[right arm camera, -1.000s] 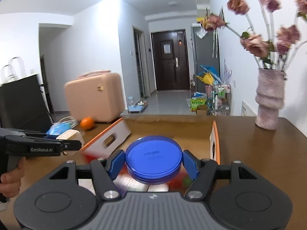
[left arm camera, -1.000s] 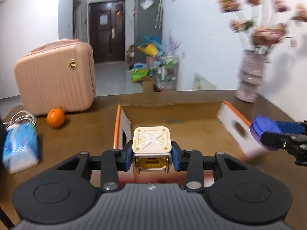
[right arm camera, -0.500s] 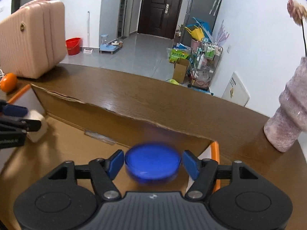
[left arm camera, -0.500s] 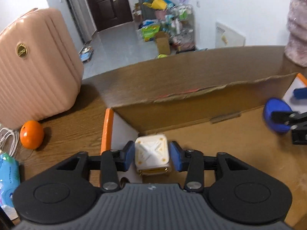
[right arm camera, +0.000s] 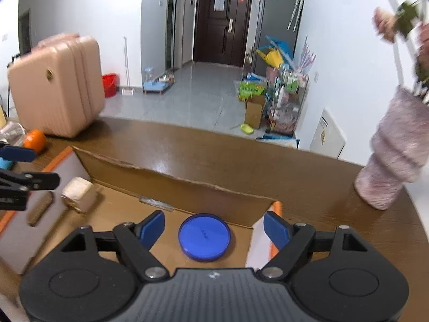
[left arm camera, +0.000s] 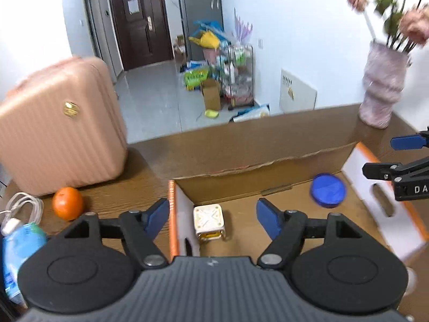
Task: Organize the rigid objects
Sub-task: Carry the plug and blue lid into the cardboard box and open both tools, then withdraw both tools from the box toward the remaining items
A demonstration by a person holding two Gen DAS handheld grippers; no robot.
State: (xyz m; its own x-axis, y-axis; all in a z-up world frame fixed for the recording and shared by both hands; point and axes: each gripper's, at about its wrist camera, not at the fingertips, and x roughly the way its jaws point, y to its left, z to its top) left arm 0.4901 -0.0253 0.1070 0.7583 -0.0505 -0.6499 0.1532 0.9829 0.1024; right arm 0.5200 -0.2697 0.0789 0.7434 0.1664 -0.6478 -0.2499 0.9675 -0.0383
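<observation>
Left wrist view: the cardboard box (left arm camera: 268, 158) sits open on the wooden table (left arm camera: 150, 171), and I judge this pair of drops done, since both rigid pieces now lie on its floor. Outside the box, past my left finger, an orange (left arm camera: 67, 203) and a blue tissue pack (left arm camera: 18, 247) lie beside a pink suitcase (left arm camera: 56, 128); whether they belong to the job I cannot tell. A vase (left arm camera: 382, 94) stands beyond the far right corner.

My left gripper (left arm camera: 213, 216) hangs above the box's left end, pointing steeply down, its jaws just opened and now spread wide; the white cube (left arm camera: 209, 221) lies free between and below the fingers, touching neither pad, close to the box's left wall. The outer finger overhangs that wall.

Right wrist view: my right gripper (right arm camera: 214, 226) is angled down over the right end, jaws likewise just opened and spread, and the blue round lid (right arm camera: 204, 237) rests flat on the floor between the fingers, clear of both pads, near the box's front right corner.

Both hands look empty and ready to pull away, by my reading.
</observation>
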